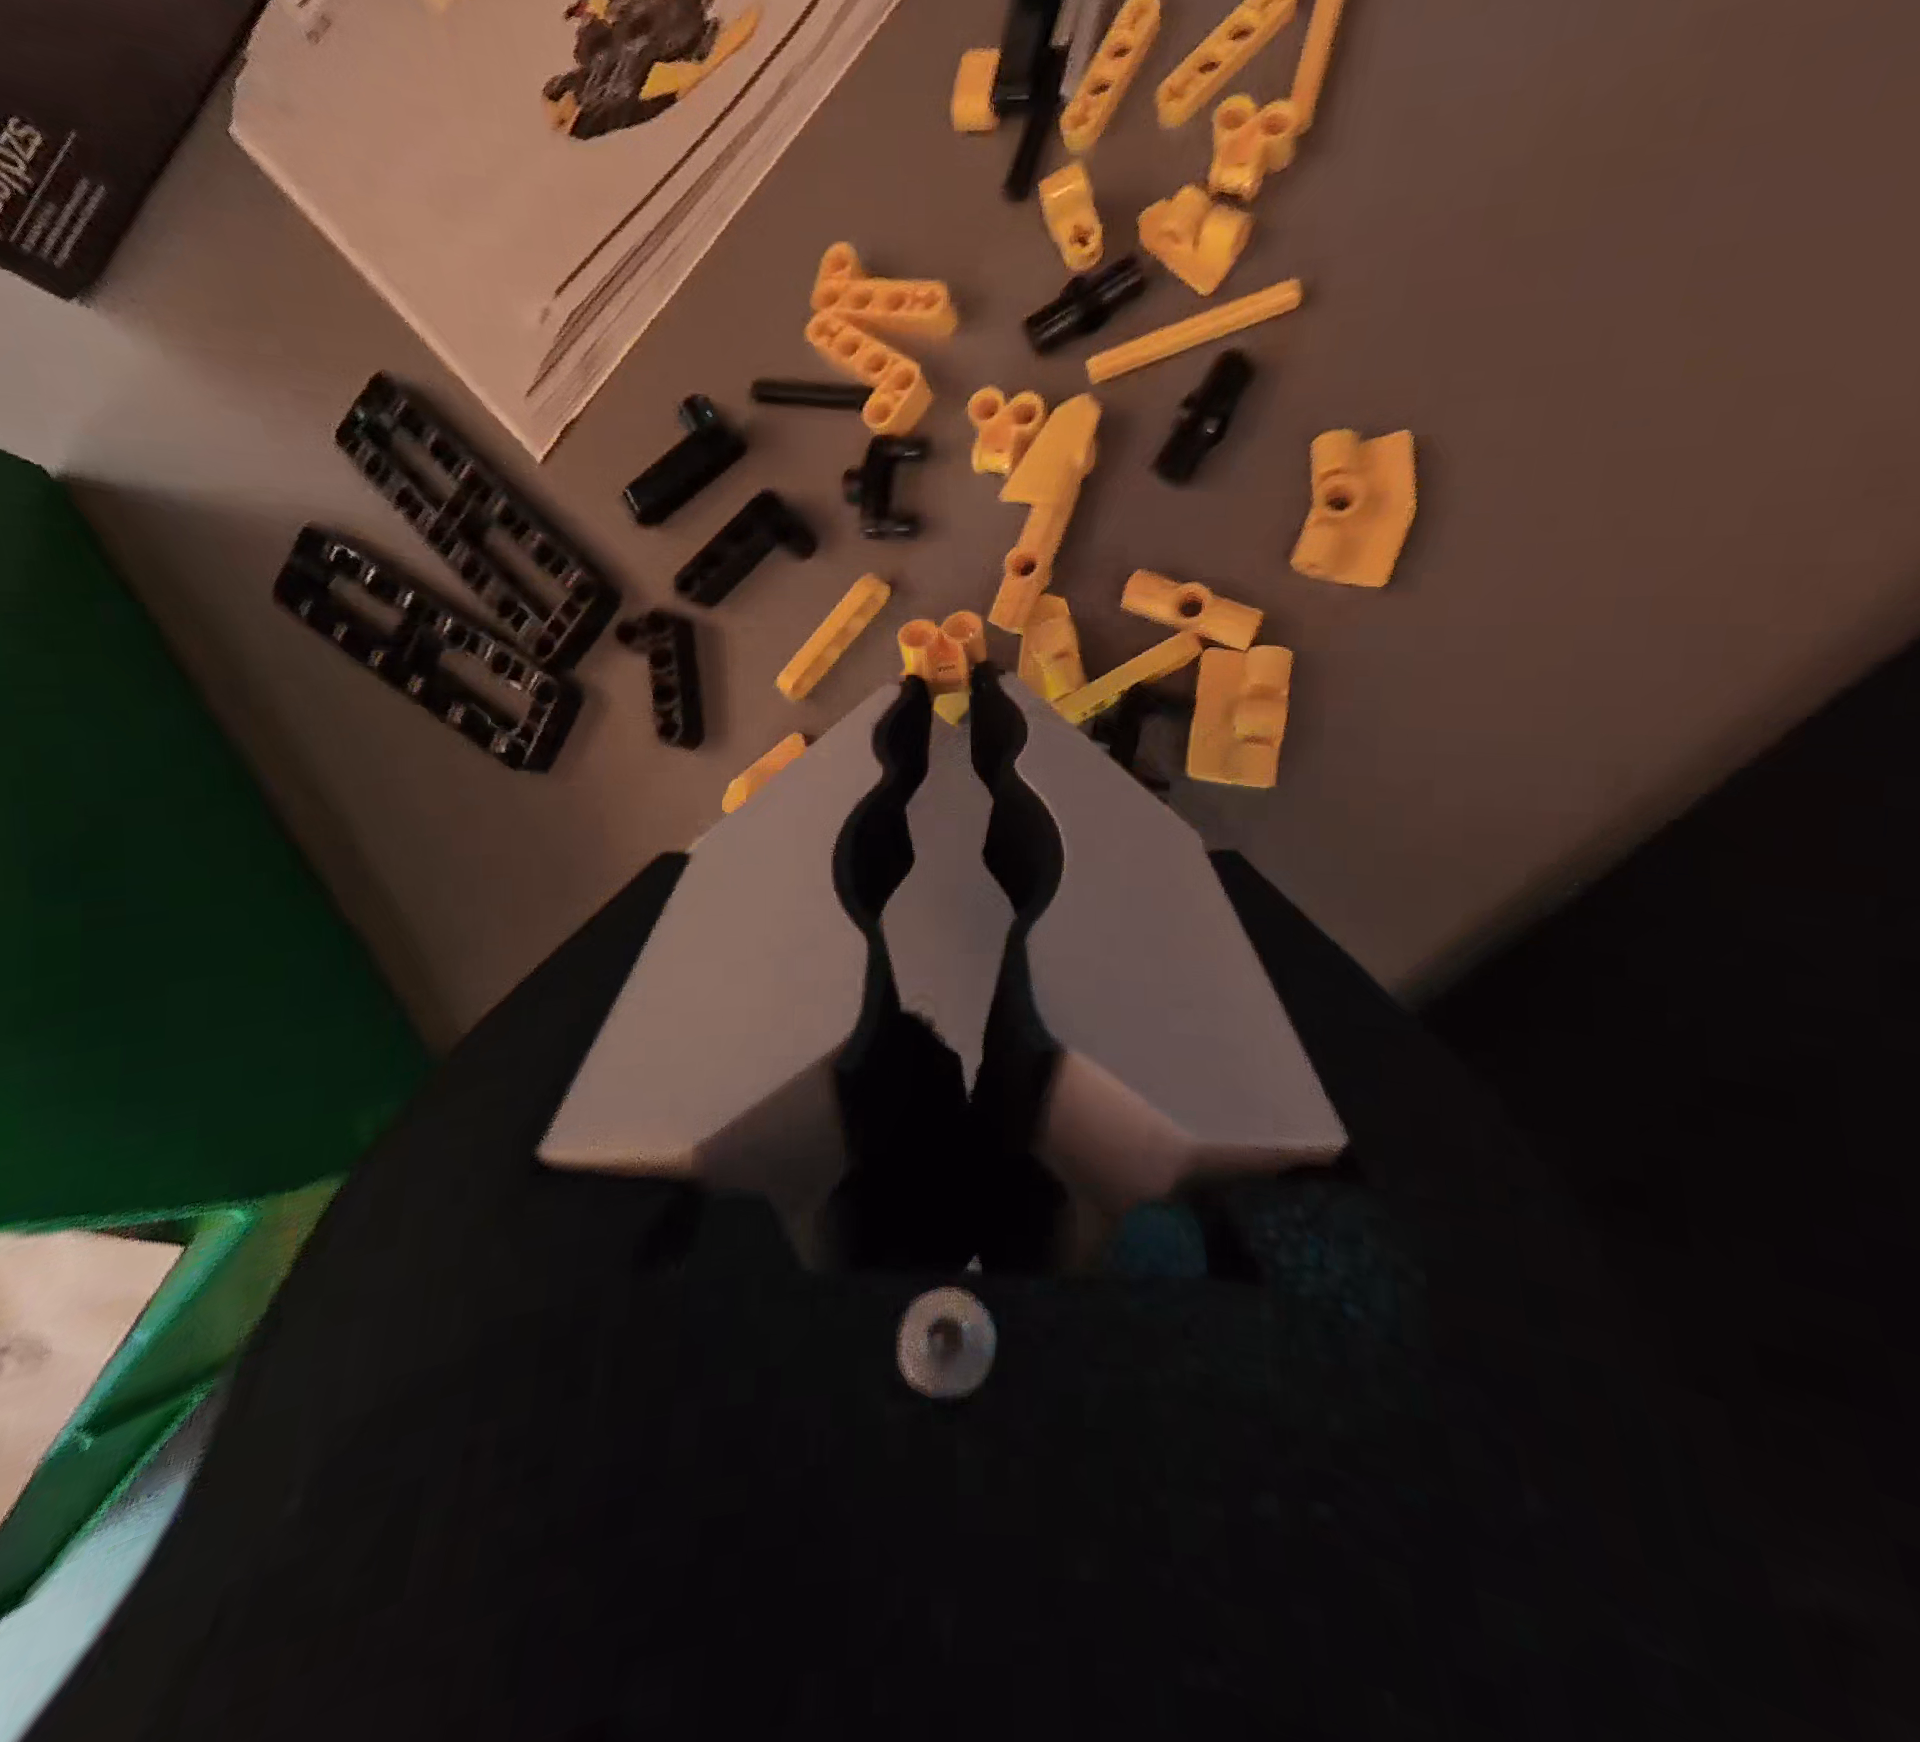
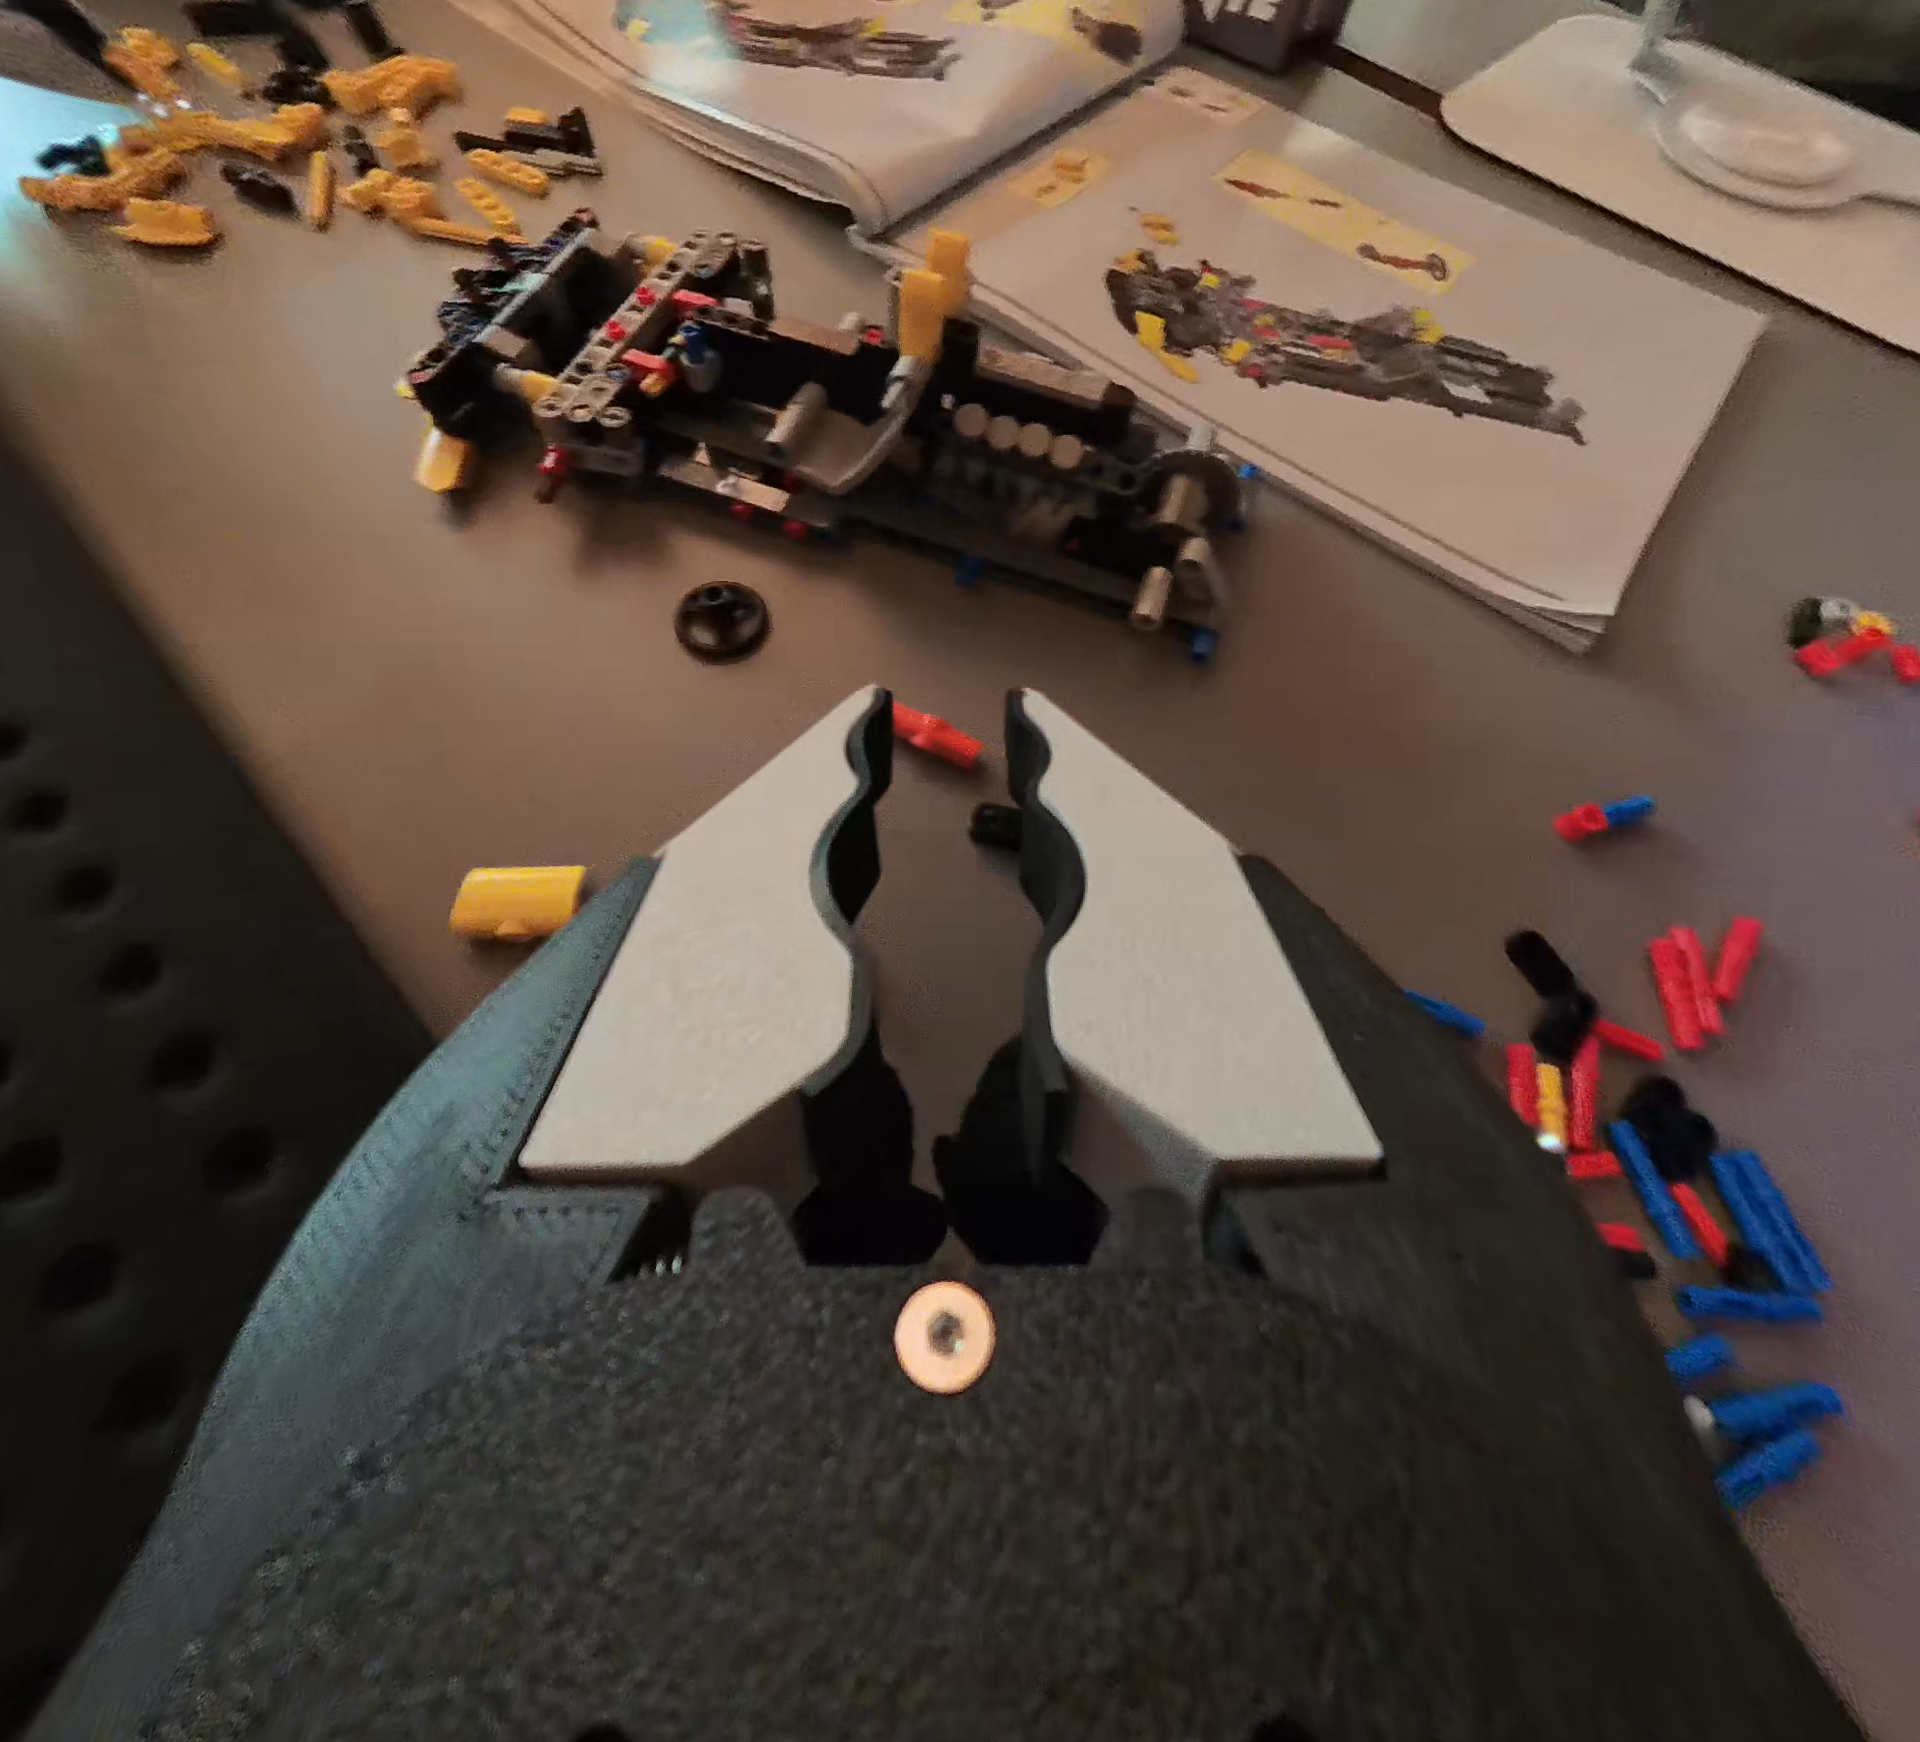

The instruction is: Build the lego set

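Note:
In the left wrist view my left gripper point(image 1: 945, 684) hangs over a spread of loose yellow and black pieces and is shut on a small yellow three-hole connector point(image 1: 940, 643) at its fingertips. In the right wrist view my right gripper point(image 2: 951, 705) is open and empty, low over the table. A red pin point(image 2: 935, 736) lies on the table between its tips, and a small black pin point(image 2: 992, 822) lies by the right finger. The partly built black and grey car chassis point(image 2: 831, 404) lies ahead of it, with a black steering wheel point(image 2: 722, 620) in front.
Two black frames point(image 1: 447, 570) lie left of the pile. The open instruction booklet point(image 2: 1299, 321) lies behind the chassis and also shows in the left wrist view point(image 1: 582, 82). Red and blue pins point(image 2: 1704, 1173) lie at right, a yellow piece point(image 2: 520, 900) at left, a green bin point(image 1: 156, 861) nearby. About 40 centimetres separates my left fingertips from my right.

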Available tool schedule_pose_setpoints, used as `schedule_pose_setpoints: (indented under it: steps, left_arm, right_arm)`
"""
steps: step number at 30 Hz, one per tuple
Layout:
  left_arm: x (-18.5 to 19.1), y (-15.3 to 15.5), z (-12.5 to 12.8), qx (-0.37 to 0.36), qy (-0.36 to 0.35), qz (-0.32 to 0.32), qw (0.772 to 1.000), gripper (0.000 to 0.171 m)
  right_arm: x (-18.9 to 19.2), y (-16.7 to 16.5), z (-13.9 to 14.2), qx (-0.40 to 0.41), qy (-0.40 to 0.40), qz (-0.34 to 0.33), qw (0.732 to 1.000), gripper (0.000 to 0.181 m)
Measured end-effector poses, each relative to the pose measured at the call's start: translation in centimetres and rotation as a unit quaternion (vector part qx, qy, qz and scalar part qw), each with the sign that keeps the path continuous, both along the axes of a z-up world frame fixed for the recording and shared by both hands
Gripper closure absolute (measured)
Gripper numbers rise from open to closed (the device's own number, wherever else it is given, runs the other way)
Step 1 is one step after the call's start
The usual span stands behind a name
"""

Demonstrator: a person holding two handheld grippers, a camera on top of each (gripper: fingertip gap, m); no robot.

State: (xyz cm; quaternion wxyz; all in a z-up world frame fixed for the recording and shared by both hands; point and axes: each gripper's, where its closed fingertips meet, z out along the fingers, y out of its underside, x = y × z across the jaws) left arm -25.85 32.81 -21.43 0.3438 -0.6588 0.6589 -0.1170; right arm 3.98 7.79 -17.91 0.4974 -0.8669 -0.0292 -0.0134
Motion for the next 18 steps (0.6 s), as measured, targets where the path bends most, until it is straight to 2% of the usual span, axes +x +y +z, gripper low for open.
schedule_pose_setpoints:
  steps: [4, 9, 14, 18]
  left_arm:
    - [-0.5, 0.4, -0.3, -0.028, -0.013, 0.009, 0.999, 0.167]
    - [-1.3, 1.2, -0.8, -0.029, -0.005, 0.022, 0.999, 0.167]
    - [-1.3, 1.2, -0.8, -0.023, -0.007, 0.028, 0.999, 0.165]
    - [-1.4, 1.2, -0.7, -0.035, -0.017, 0.035, 0.999, 0.158]
  right_arm:
    - [1.3, -1.0, 0.0, -0.009, 0.015, -0.020, 1.000, 0.160]
    - [1.9, -2.7, -2.4, -0.091, 0.026, -0.006, 0.995, 0.154]
    - [2.0, -1.8, -3.6, -0.121, 0.012, -0.008, 0.993, 0.151]
    - [1.7, -0.9, -4.3, -0.127, 0.021, -0.007, 0.992, 0.152]
